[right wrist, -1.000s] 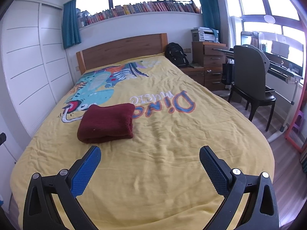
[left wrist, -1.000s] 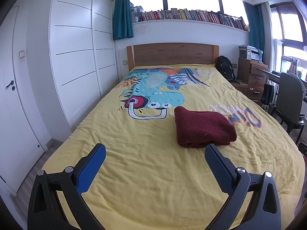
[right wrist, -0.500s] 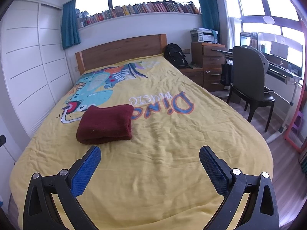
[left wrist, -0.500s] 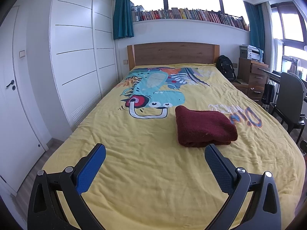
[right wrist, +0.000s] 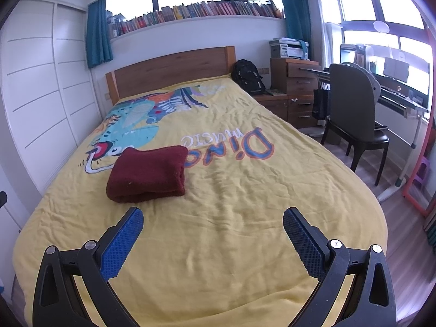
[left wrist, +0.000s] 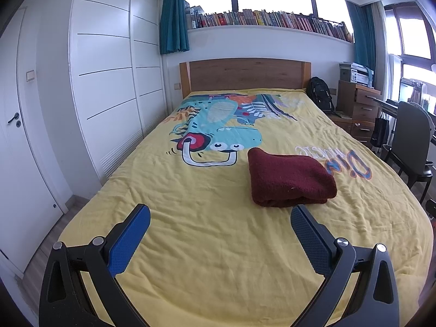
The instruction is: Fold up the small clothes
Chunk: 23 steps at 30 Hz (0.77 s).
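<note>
A dark red garment (left wrist: 290,181), folded into a thick rectangle, lies on the yellow dinosaur bedspread (left wrist: 204,239) near the middle of the bed; it also shows in the right wrist view (right wrist: 148,174). My left gripper (left wrist: 220,216) is open and empty, held above the foot of the bed, short of the garment and to its left. My right gripper (right wrist: 213,219) is open and empty, short of the garment and to its right. Neither touches the cloth.
A wooden headboard (left wrist: 245,75) stands at the far end. White wardrobe doors (left wrist: 109,81) line the left wall. A black backpack (right wrist: 249,77), a drawer unit (right wrist: 297,92), a dark chair (right wrist: 354,117) and a desk (right wrist: 395,92) stand right of the bed.
Both grippers have drifted slightly back and stay open. The folded garment has not moved on the bed.
</note>
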### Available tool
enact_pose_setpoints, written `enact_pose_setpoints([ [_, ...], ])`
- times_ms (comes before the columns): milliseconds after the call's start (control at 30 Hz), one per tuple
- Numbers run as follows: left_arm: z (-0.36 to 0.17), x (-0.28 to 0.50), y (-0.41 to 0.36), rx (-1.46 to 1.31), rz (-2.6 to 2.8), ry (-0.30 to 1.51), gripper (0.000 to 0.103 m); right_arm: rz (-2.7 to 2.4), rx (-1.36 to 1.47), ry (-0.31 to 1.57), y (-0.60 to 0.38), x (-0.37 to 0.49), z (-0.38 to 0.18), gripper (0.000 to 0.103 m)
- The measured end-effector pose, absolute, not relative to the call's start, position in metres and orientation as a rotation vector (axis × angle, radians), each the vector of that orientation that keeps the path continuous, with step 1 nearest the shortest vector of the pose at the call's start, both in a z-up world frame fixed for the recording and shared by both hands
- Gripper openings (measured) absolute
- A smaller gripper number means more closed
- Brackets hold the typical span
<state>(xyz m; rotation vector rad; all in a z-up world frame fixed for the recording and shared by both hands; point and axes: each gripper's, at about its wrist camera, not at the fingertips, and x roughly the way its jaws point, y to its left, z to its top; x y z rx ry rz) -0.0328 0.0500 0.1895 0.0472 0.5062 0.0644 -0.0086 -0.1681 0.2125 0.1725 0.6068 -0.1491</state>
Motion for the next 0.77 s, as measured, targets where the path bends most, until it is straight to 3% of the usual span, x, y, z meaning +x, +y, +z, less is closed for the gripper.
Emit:
enact_pose_setpoints([
  [767,0.1834,-0.0336,0.0509,0.045,0.064,0.512,0.102,-0.154,0.171,0.616,-0.1706,-0.0090,0.2053,0.102],
])
